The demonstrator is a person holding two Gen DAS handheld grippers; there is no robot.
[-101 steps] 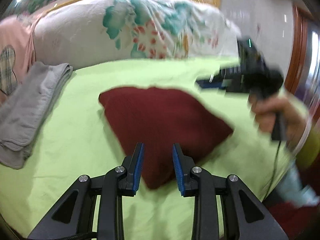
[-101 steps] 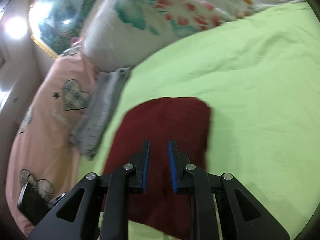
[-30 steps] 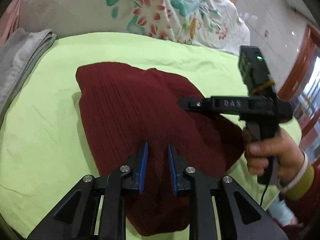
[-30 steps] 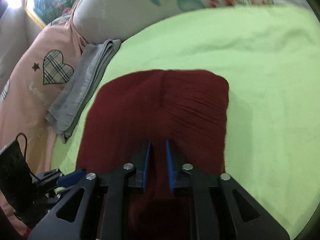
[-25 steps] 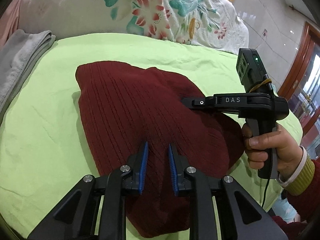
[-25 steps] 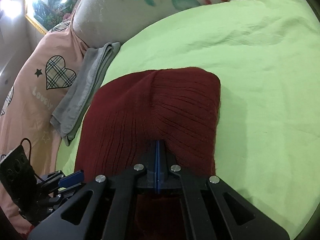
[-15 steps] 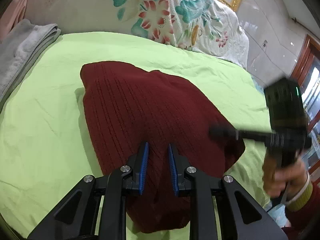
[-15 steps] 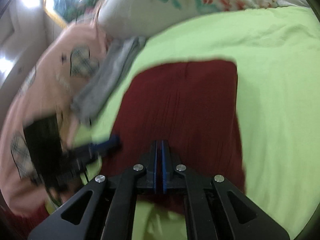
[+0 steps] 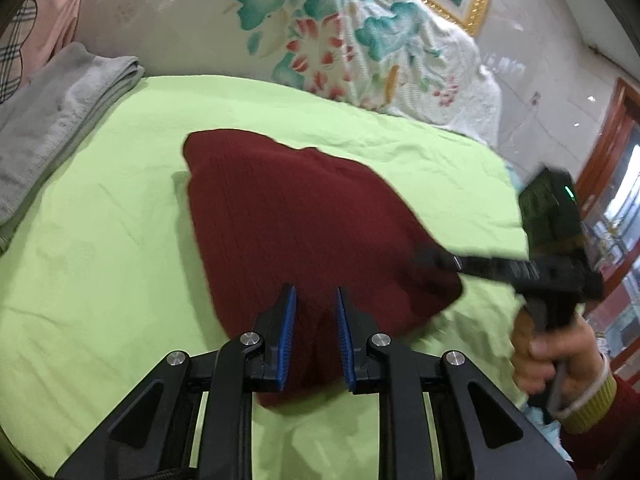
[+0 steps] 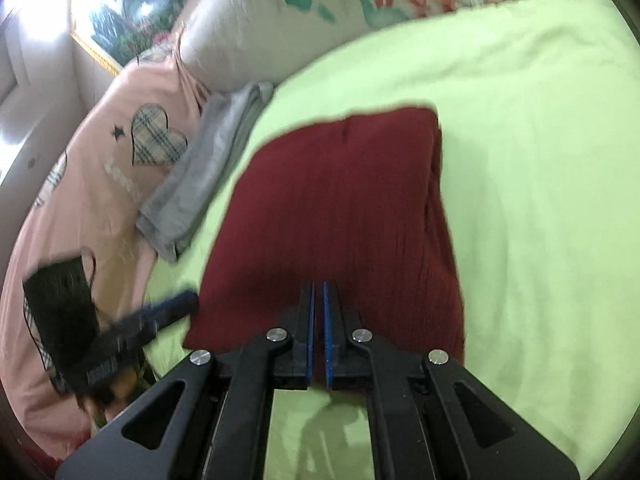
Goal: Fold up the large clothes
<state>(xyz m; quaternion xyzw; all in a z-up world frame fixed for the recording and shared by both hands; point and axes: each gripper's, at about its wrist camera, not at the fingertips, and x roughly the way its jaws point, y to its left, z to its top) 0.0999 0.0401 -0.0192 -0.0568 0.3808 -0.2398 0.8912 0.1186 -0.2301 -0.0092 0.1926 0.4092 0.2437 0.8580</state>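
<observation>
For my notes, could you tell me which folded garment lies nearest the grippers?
The red sweater, lying mid-bed right before both; the grey one sits off by the pillows.

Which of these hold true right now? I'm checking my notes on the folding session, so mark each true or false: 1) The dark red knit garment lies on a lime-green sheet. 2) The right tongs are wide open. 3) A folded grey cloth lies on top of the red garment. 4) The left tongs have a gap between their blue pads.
1) True: the dark red knit garment lies folded on the lime-green sheet.
2) False: the right tongs are shut, blue pads nearly together.
3) False: the folded grey cloth lies apart from the garment, at the sheet's edge.
4) True: the left tongs show a clear gap, nothing pinched.
</observation>
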